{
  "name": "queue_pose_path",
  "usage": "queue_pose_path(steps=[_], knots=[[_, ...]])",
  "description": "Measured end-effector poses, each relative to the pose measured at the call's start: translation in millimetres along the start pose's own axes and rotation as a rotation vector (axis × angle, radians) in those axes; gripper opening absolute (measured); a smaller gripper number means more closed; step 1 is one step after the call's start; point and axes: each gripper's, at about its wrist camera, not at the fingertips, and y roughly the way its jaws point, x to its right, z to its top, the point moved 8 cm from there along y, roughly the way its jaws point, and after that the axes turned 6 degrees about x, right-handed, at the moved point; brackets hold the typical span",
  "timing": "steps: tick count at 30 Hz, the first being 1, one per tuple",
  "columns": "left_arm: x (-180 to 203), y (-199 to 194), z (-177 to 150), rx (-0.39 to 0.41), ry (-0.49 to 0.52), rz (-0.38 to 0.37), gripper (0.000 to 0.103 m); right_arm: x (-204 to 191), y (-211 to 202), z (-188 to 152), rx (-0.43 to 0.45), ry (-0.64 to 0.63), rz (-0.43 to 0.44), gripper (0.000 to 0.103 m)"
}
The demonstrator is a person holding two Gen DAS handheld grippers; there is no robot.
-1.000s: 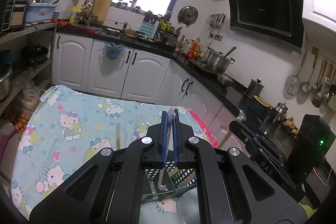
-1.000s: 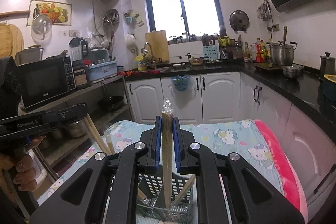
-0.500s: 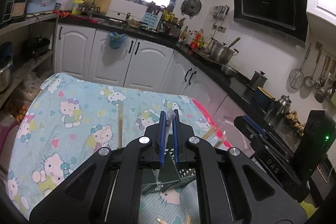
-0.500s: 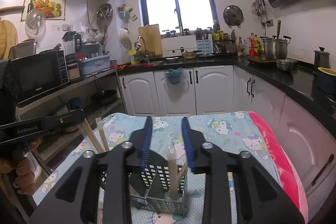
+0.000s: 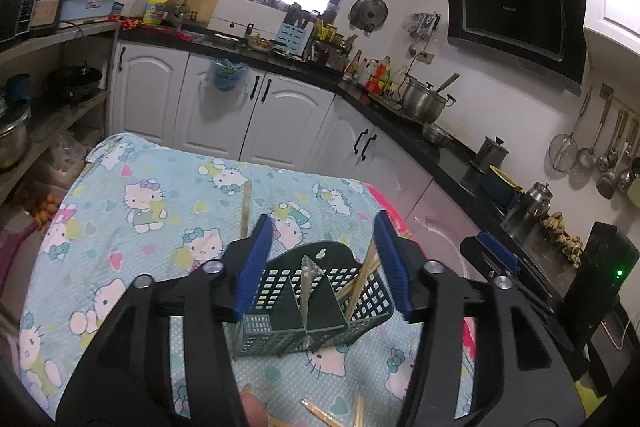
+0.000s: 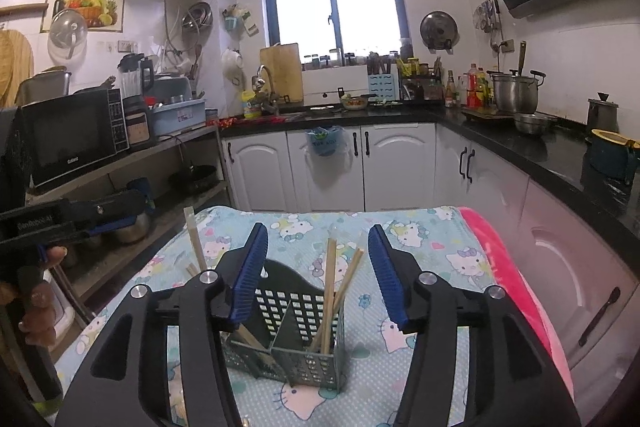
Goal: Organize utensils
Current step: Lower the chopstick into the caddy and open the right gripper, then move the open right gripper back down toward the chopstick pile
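Observation:
A dark green slotted utensil caddy [image 5: 312, 303] stands on the Hello Kitty cloth [image 5: 132, 211]. It also shows in the right wrist view [image 6: 296, 343]. My left gripper [image 5: 322, 267] is open and empty just above it. A wrapped utensil [image 5: 306, 287] stands in its middle compartment and chopsticks [image 5: 366, 277] lean in the right one. My right gripper [image 6: 318, 283] is open and empty above the caddy, with chopsticks [image 6: 331, 291] standing in a compartment. A wrapped chopstick pair [image 5: 245, 207] lies on the cloth beyond. Loose chopsticks [image 5: 320, 413] lie at the near edge.
White cabinets [image 6: 328, 167] and a black counter [image 6: 520, 143] run behind and to the right of the table. A shelf with a microwave [image 6: 72, 139] stands on the left. The left gripper's handle and hand [image 6: 36, 291] show at the right view's left edge.
The left gripper opened and let go of the wrapped utensil, which now stands in the caddy. The right gripper released its chopsticks into the caddy and opened wider.

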Motion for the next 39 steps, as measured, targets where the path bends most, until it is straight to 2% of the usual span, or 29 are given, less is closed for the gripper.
queue_pose_path(steps=[2,8,14,23,39], knots=[[-1.4,-5.1,-0.1,0.005,-0.003,0.003,0.063,0.1,-4.2,-1.0,-0.003,-0.001,0.001,0.052],[-6.3,-16.8,-4.3,0.003,-0.010,0.022,0.082,-1.0,-9.6,-2.4,-0.008,0.000,0.006,0.056],[-9.0,-29.6,-9.3,0.003,-0.017,0.028,0.092,-4.8,-24.0,-10.9,-0.020,-0.014,0.021,0.059],[-18.9,-46.5,-22.5,-0.018,-0.060,0.038,0.092,-16.8,-42.4,-14.9,-0.026,-0.041,0.037,0.065],[-25.9,-67.0,-42.3,-0.032,-0.066,0.077,0.092,-43.7,-61.9,-21.2,-0.048,-0.095,0.080,0.072]])
